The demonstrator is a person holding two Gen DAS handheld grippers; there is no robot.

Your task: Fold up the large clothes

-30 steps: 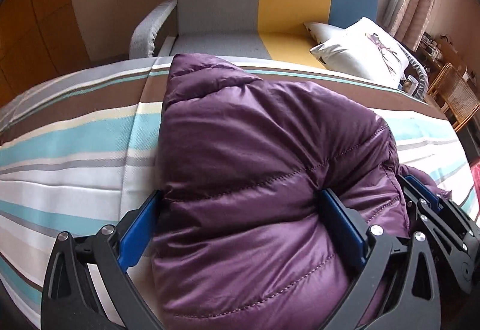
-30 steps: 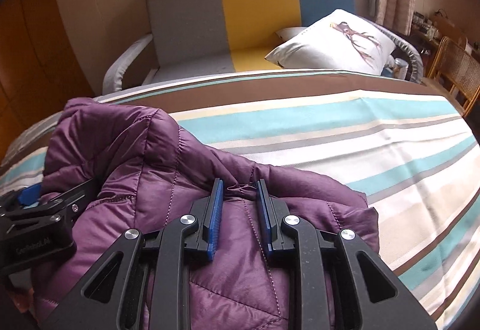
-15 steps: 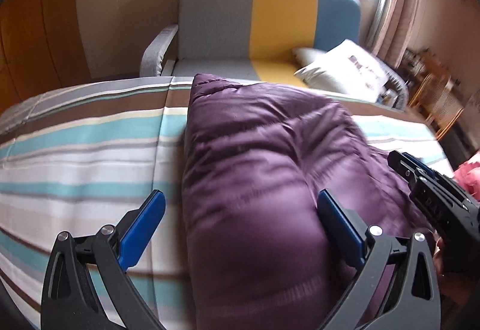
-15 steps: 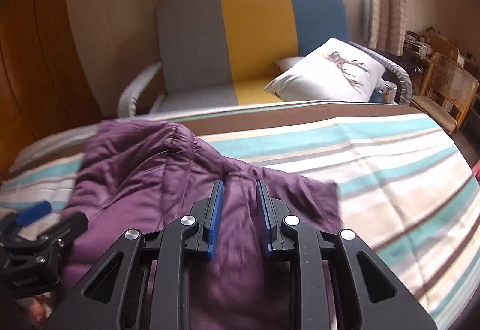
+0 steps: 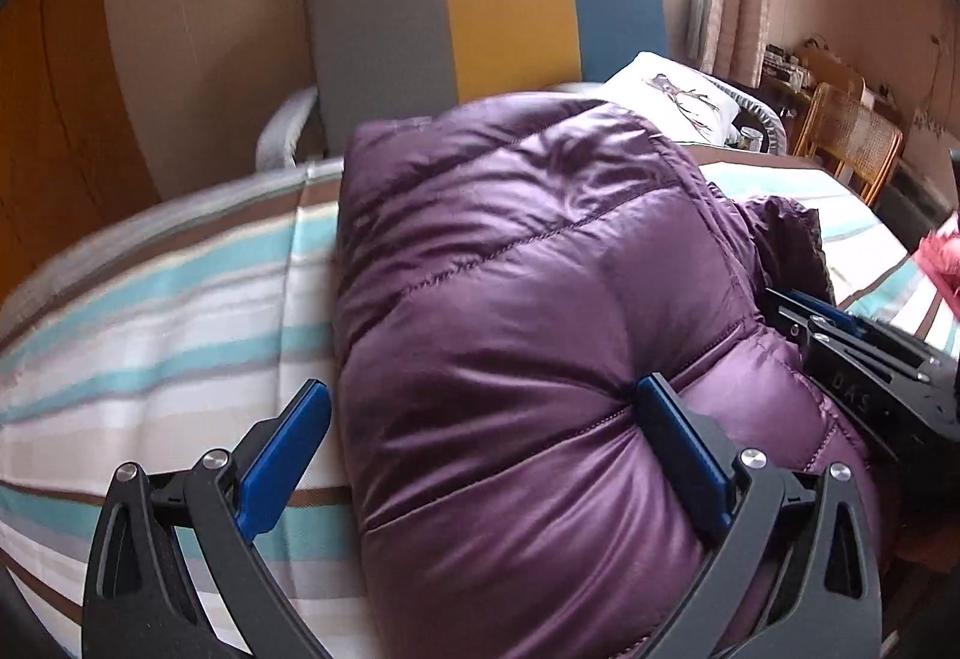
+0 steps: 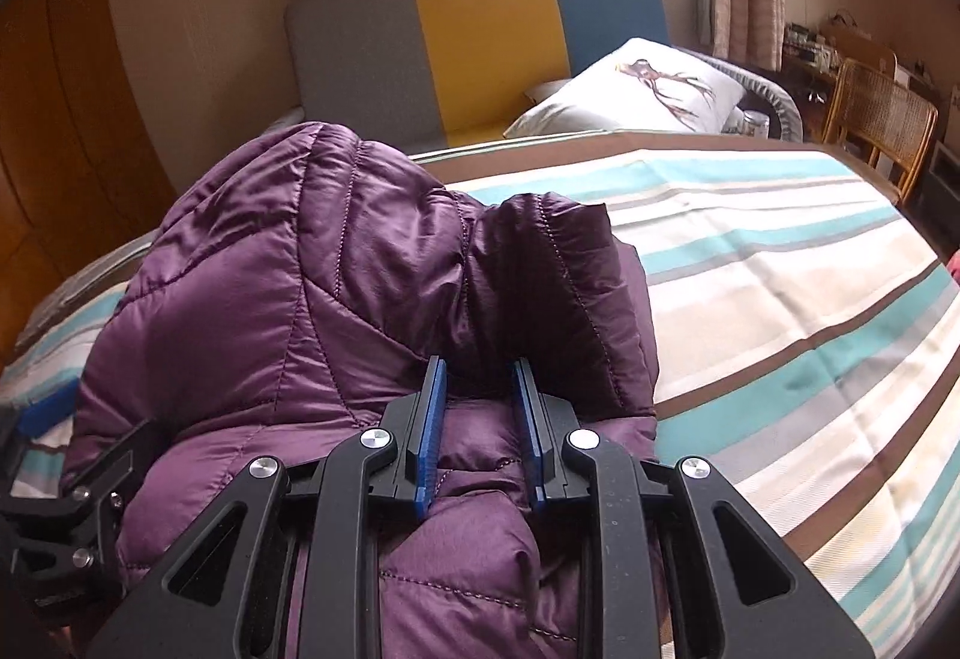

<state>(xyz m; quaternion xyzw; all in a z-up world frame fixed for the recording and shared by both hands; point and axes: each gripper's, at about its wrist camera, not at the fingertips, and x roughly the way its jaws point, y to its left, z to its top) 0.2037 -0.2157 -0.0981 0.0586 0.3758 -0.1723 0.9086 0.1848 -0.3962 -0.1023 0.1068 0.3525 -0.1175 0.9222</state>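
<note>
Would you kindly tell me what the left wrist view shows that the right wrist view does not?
Only the left wrist view shows the left claw standing wide around the purple down jacket, its left pad clear of the fabric. Only the right wrist view shows the right claw pinching a jacket fold. Both share the striped bedsheet, the sofa and the white cushion.

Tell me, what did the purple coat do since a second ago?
The purple coat got lifted: it was lying low on the striped bedspread, and now it bulges up in front of the sofa. The right gripper stays pinched on a fold of it. The left gripper stays wide, one pad pressed into the coat, the other off to the side. Sofa and pillow stayed put.
</note>
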